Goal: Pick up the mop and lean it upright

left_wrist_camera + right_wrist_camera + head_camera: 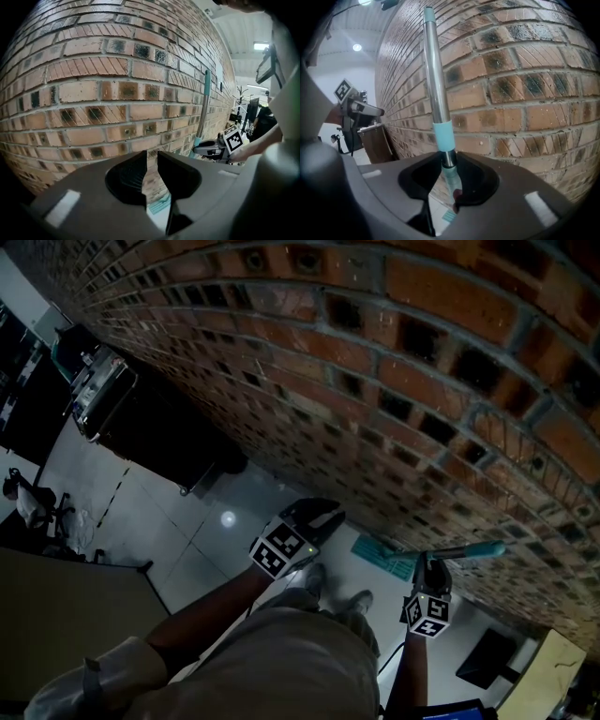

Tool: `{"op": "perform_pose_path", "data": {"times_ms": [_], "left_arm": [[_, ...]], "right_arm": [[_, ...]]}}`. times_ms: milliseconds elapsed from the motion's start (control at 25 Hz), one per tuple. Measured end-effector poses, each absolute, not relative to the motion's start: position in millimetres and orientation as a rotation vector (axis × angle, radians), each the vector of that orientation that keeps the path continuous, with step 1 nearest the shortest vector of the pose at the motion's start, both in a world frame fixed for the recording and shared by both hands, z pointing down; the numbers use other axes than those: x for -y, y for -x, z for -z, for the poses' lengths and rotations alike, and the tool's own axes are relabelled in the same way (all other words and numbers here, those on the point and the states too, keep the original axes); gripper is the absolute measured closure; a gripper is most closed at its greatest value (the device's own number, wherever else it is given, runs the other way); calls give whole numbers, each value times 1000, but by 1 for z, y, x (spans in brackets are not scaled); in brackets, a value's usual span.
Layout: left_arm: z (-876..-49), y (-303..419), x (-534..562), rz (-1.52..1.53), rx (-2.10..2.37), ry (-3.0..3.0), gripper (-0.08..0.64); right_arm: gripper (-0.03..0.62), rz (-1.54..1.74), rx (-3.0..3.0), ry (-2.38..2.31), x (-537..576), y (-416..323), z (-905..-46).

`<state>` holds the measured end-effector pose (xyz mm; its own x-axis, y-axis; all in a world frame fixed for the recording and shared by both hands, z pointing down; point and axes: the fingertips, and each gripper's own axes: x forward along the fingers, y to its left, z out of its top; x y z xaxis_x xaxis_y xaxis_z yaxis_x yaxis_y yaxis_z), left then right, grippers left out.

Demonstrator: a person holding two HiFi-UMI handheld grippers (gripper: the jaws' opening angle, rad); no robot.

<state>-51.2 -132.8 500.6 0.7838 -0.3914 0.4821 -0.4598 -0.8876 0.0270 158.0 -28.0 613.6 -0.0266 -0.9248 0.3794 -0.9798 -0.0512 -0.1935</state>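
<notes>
The mop stands almost upright close to the brick wall (394,362). Its steel and teal handle (436,84) rises out of my right gripper (449,176), which is shut on the pole low down. In the head view the handle (473,550) runs right from the right gripper (427,570), and the teal mop head (380,554) lies on the floor by the wall. My left gripper (317,515) hovers to the left of the mop, facing the wall. Its jaws (152,164) stand a narrow gap apart with nothing between them. The left gripper view also shows the handle (205,103) against the bricks.
The person's shoes (347,601) stand on the pale floor just behind the mop head. A dark machine (103,390) sits along the wall at far left, a brown tabletop (66,615) at lower left. A black mat (487,657) and a wooden box (548,671) lie at lower right.
</notes>
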Motion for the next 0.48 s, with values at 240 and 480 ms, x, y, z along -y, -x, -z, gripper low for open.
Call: {"op": "perform_pose_path", "data": {"times_ms": [240,480], "left_arm": [[-509,54,131,-739,669,-2821,468],[-515,52,131,-764,646,-2819,469]], "right_arm": [[485,-648,2063,-2087,33,-151,-635],[485,-673,2057,-2068,36,-146,-655]]}}
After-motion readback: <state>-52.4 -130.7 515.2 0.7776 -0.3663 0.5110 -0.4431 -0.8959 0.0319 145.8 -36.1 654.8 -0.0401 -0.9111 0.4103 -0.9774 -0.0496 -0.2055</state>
